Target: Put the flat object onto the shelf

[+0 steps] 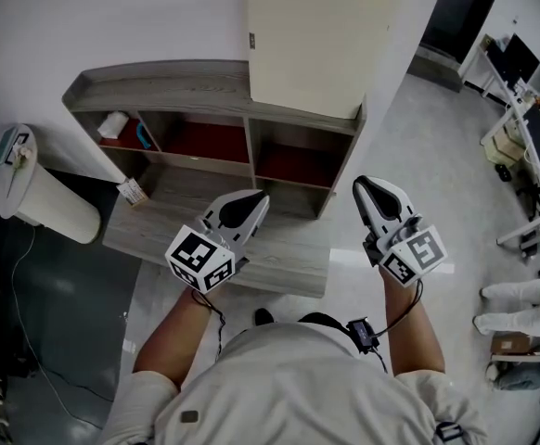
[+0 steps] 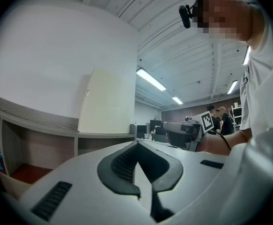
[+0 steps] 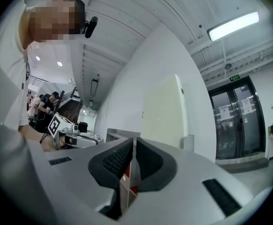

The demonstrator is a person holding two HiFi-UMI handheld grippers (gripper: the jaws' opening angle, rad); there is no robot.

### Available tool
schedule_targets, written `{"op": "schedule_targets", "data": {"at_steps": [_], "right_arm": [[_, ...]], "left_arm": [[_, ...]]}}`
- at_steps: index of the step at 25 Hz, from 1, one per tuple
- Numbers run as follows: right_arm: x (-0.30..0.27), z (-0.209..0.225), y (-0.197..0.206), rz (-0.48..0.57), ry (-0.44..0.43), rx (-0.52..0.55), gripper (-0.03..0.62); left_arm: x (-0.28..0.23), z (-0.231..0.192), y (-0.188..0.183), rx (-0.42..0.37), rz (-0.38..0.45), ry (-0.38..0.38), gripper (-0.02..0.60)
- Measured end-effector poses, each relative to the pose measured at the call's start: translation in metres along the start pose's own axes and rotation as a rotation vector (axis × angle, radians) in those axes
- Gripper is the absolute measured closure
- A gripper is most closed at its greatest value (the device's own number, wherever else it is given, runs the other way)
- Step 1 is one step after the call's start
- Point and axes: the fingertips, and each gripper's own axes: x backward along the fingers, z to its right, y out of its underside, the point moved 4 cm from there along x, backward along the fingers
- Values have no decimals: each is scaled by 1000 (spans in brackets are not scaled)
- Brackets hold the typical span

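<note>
- Flat object [image 1: 312, 40]: a cream panel, standing upright on the top board of the shelf [image 1: 168, 86] and leaning back against the white wall. It is showing the same way in the left gripper view [image 2: 106, 109] and the right gripper view [image 3: 167, 114]. No gripper is touching it.
- Shelf: a grey wood-grain unit with open compartments lined in red [image 1: 216, 142]. A lower board [image 1: 270, 253] is jutting out toward the person. Small white and blue items are sitting in the leftmost compartment [image 1: 122, 130], too small to identify.
- Left gripper [image 1: 251, 207]: it is hovering over the lower board and pointing at the shelf, well apart from the panel. In its own view [image 2: 136, 144] its jaws are meeting at the tips, with nothing between them.
- Right gripper [image 1: 367, 191]: it is hovering just off the right end of the shelf, over the floor. In its own view [image 3: 134, 142] its jaws are pressing almost together, leaving a thin slit with nothing between them.
- White cylinder [image 1: 43, 197]: it is standing on the floor to the left of the shelf.
- Desks with monitors [image 1: 520, 72]: they are lining the far right of the room.
</note>
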Motion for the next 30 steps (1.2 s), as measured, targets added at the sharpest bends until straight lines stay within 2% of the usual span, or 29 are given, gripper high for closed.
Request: {"op": "schedule_targets", "data": {"at_steps": [8,16,23,30], "right_arm": [[39,-9,4,-24,-97,-16,574],[101,-25,15,-55,-197,-31,574],[149,-44,19,-72,-220,-43,574],[174,-78,16,-71,-223,-43,574]], "left_arm": [[-18,52,2,-33,-16,-37,568],[-35,138,12,-35,-27,-51,566],[-14,190,16,-33,-40,-103,566],[24,216,15,-43,-46,-128,566]]}}
